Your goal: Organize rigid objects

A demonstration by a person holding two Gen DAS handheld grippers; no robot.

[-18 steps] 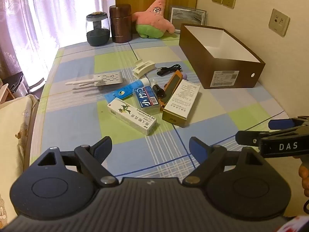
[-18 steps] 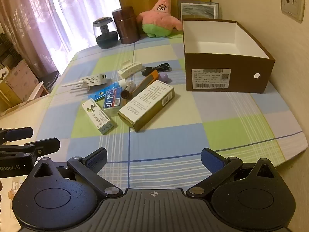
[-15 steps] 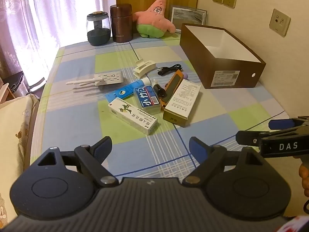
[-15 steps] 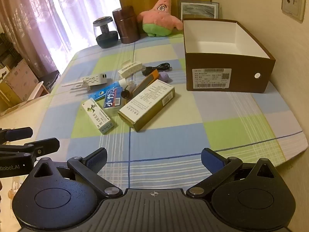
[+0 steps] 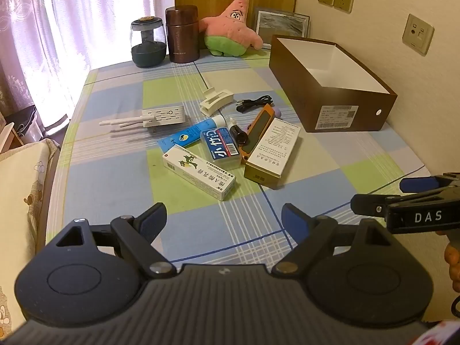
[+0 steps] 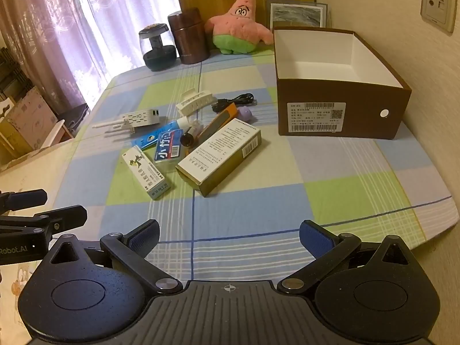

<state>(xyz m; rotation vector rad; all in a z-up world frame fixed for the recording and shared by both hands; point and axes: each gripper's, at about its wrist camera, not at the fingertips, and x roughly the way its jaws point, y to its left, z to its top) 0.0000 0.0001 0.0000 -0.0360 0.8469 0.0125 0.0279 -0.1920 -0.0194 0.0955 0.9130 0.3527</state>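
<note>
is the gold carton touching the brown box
Apart. The right wrist view shows bare tablecloth between the gold carton and the brown box.

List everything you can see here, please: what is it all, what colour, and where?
Box: 1, brown, white inside, table's right, nothing seen inside.
Cartons: 2, gold-white and green-white, centre pile.
Blue pack: 1, pile.
Tube: 1, blue, pile.
Orange device: 1, pile.
Small bottle: 1, dark, pile.
Purple item: 1, behind the device.
Cable: 1, black, behind pile.
Clip: 1, cream.
Router: 1, white, left.
Plush star: 1, pink, back.
Canister: 1, brown, back.
Jar: 1, dark, back.
Picture: 1, against wall.
Left gripper: open.
Right gripper: open.
</note>
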